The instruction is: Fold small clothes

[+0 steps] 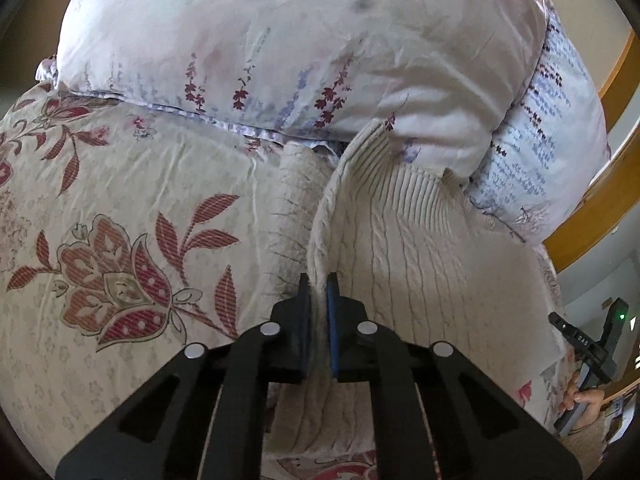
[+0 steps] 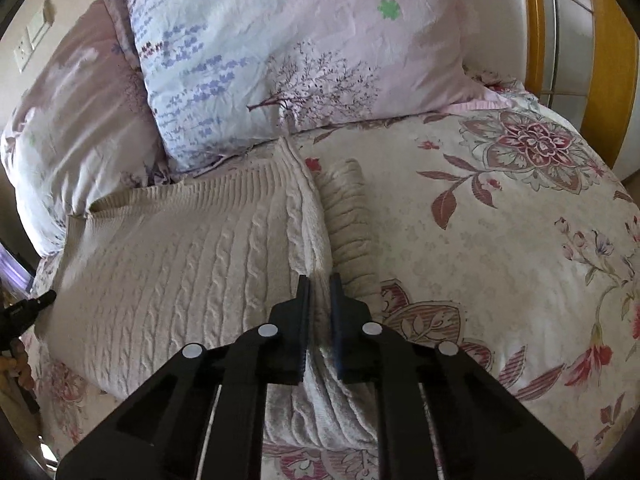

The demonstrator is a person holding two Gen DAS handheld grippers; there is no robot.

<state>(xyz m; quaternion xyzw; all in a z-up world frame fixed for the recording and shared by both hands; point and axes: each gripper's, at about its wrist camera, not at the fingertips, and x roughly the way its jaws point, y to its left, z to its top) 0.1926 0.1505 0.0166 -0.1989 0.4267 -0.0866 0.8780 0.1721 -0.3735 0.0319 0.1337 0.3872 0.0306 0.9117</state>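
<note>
A cream cable-knit sweater (image 1: 420, 248) lies on the flowered bedspread (image 1: 120, 200), its ribbed hem against the pillows. My left gripper (image 1: 319, 284) is shut on the sweater's raised left fold edge. In the right wrist view the same sweater (image 2: 192, 264) spreads to the left, with a ribbed sleeve (image 2: 348, 216) lying beside its right edge. My right gripper (image 2: 319, 286) is shut on the sweater's right fold edge. The other gripper (image 1: 584, 344) and a hand show at the left wrist view's right edge.
Two floral pillows (image 1: 280, 40) (image 2: 300, 52) lie against the sweater's far end. A wooden headboard (image 1: 592, 208) (image 2: 608, 60) curves along the bed's side. Open bedspread (image 2: 500, 240) lies to the right of the sweater.
</note>
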